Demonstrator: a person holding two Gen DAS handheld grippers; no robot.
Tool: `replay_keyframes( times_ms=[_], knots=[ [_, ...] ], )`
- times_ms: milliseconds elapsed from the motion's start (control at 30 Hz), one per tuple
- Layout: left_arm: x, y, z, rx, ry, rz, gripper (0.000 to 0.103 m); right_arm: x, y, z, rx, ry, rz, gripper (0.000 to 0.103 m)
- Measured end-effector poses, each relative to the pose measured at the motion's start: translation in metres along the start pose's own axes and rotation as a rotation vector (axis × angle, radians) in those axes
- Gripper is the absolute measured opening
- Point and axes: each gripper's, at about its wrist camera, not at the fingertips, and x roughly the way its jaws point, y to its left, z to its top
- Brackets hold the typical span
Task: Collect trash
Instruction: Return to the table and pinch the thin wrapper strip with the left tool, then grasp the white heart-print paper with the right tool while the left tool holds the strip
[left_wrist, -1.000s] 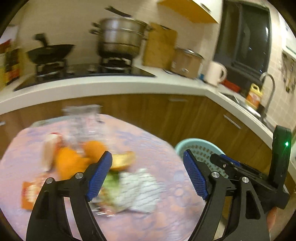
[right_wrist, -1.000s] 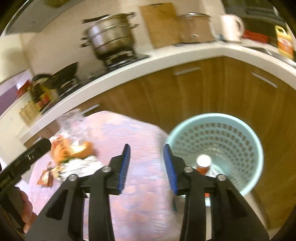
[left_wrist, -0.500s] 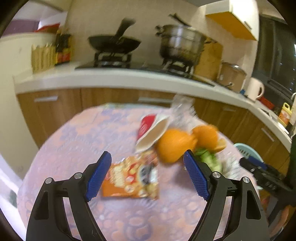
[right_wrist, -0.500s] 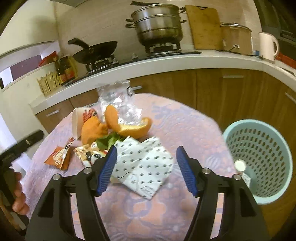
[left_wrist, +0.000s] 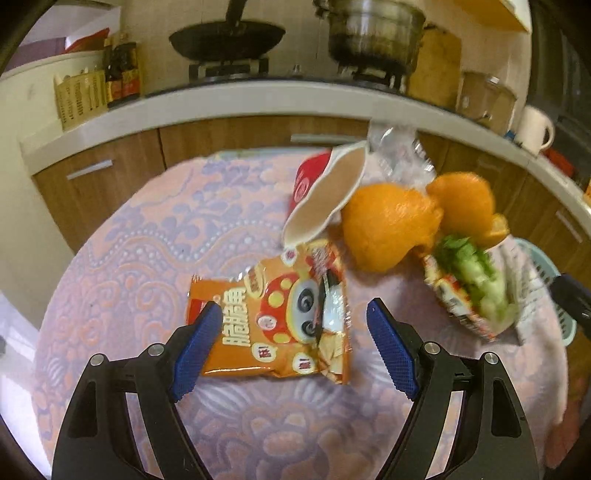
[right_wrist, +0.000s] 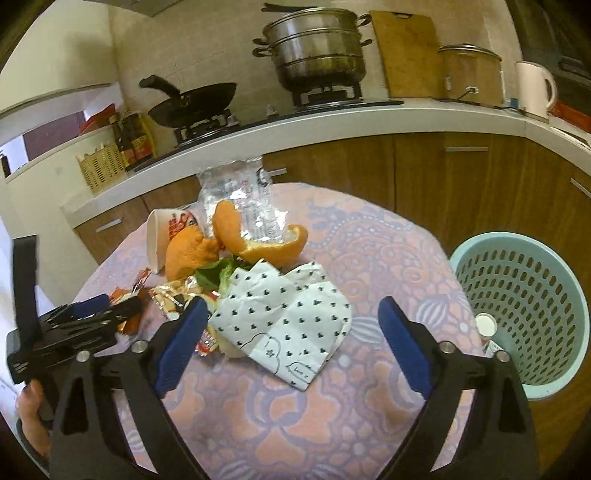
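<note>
Trash lies on a round table with a pink patterned cloth (left_wrist: 147, 240). An orange snack bag (left_wrist: 273, 314) lies flat between the fingers of my open left gripper (left_wrist: 291, 343). Behind it are a tipped paper cup (left_wrist: 325, 195), orange peels (left_wrist: 391, 225), a wrapper with green leaves (left_wrist: 469, 280) and clear plastic (right_wrist: 240, 199). My open right gripper (right_wrist: 291, 336) hovers over a white paper with black hearts (right_wrist: 284, 321). The left gripper also shows in the right wrist view (right_wrist: 85, 317). A light blue perforated bin (right_wrist: 524, 295) stands right of the table, with a bottle inside.
A kitchen counter (right_wrist: 332, 122) curves behind the table with a wok, a steel steamer pot (right_wrist: 314, 48), a cutting board and a white kettle (right_wrist: 532, 88). Wooden cabinets (right_wrist: 443, 177) sit below it. A basket and sauce bottles (left_wrist: 122, 74) stand at the left.
Both grippers swung left from the bin toward the trash pile. The left gripper moved closer over the snack bag. The right gripper opened wider and came over the heart-printed paper.
</note>
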Motion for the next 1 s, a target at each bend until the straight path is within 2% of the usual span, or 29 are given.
replay_keyframes(
  times_ms=[33,167,300,367,400,500,633,800,867,1000],
  knots=[
    [0.003,0.001,0.0,-0.002,0.014,0.006,0.064,0.002,0.001,0.0,-0.003,0.008,0.003,0.094],
    [0.008,0.006,-0.001,-0.027,0.041,0.005,0.053,0.009,0.002,-0.001,-0.004,0.047,-0.018,0.094],
    [0.007,0.003,-0.002,-0.012,0.037,-0.02,0.028,0.016,0.004,-0.001,-0.009,0.075,-0.007,0.094],
    [0.006,0.005,-0.003,-0.026,0.035,-0.044,0.018,0.016,0.007,-0.002,-0.02,0.072,-0.011,0.094],
    [0.007,0.006,-0.002,-0.033,0.035,-0.05,0.01,0.016,0.009,-0.003,-0.031,0.071,-0.015,0.094],
    [0.005,0.01,-0.003,-0.054,0.025,-0.066,0.008,0.018,0.017,-0.004,-0.062,0.073,-0.035,0.094],
    [-0.003,0.011,-0.005,-0.055,-0.014,-0.128,0.008,0.024,0.027,-0.007,-0.112,0.089,-0.06,0.094],
    [-0.002,0.01,-0.004,-0.056,-0.013,-0.142,0.008,0.028,0.028,-0.007,-0.117,0.105,-0.084,0.093],
    [-0.001,0.011,-0.004,-0.056,-0.014,-0.147,0.008,0.033,0.025,-0.006,-0.107,0.127,-0.08,0.086],
    [-0.002,0.011,-0.004,-0.054,-0.015,-0.153,0.008,0.038,0.023,-0.005,-0.102,0.156,-0.065,0.08]
  ],
)
